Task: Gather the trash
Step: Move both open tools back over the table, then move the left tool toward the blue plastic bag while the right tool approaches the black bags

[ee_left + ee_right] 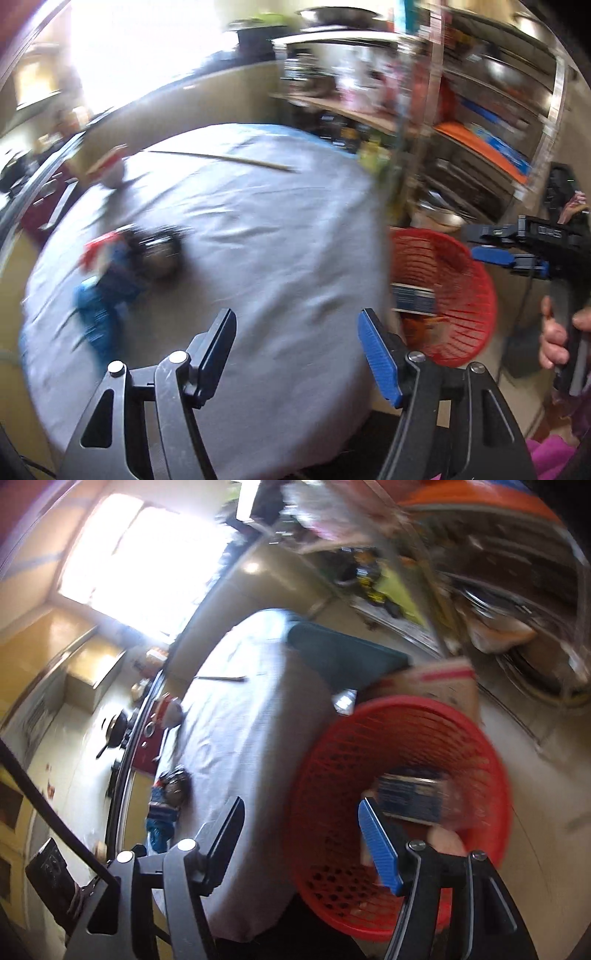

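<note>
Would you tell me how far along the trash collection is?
Done: a dark blue box lies in the red basket. In hand: nothing; the left gripper and right gripper are open. Left: blue and red wrappers and a thin stick on the table.

Blown-out window (122, 554) glare, heavy motion blur, fisheye-bent edges.

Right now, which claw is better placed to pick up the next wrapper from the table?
Left. The left claw is open over the tablecloth, facing the blue wrapper; the right claw points into the red basket.
</note>
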`<state>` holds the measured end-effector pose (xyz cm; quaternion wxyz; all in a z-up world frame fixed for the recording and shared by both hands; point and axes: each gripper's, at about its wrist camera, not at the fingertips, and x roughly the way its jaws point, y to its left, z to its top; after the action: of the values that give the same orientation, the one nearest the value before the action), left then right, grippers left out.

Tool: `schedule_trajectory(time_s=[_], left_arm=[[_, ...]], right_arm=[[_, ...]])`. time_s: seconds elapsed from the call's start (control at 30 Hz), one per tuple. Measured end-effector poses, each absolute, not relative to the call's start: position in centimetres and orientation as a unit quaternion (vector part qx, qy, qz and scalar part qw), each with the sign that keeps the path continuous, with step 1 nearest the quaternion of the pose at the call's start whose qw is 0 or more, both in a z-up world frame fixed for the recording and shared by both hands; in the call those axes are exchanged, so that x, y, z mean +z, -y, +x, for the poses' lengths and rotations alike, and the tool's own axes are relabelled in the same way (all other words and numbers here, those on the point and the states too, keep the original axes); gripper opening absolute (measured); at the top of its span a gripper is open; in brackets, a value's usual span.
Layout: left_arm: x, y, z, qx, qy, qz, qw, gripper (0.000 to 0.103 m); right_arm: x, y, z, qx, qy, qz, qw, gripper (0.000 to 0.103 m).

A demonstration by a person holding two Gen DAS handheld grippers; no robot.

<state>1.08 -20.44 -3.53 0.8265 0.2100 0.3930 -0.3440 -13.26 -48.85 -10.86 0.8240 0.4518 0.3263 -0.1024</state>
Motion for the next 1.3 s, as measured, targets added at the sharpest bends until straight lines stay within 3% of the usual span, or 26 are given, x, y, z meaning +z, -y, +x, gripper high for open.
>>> schedule_trajectory(time_s=[0.37, 1.3], left_arm=[[-2.2, 12.1, 4.4, -0.183, -0.380, 0.187, 0.887, 0.072], [-3.4, 3.7, 7.7, -0.101, -0.406, 0.142, 0.897, 0.072]], right_arm=[[-4.6, 39.7, -5.0, -0.038, -0.326, 0.323, 0.887, 0.068], [-2.1, 27.8, 3.2, 0.049, -0.355, 0.208, 0.910, 0.068]])
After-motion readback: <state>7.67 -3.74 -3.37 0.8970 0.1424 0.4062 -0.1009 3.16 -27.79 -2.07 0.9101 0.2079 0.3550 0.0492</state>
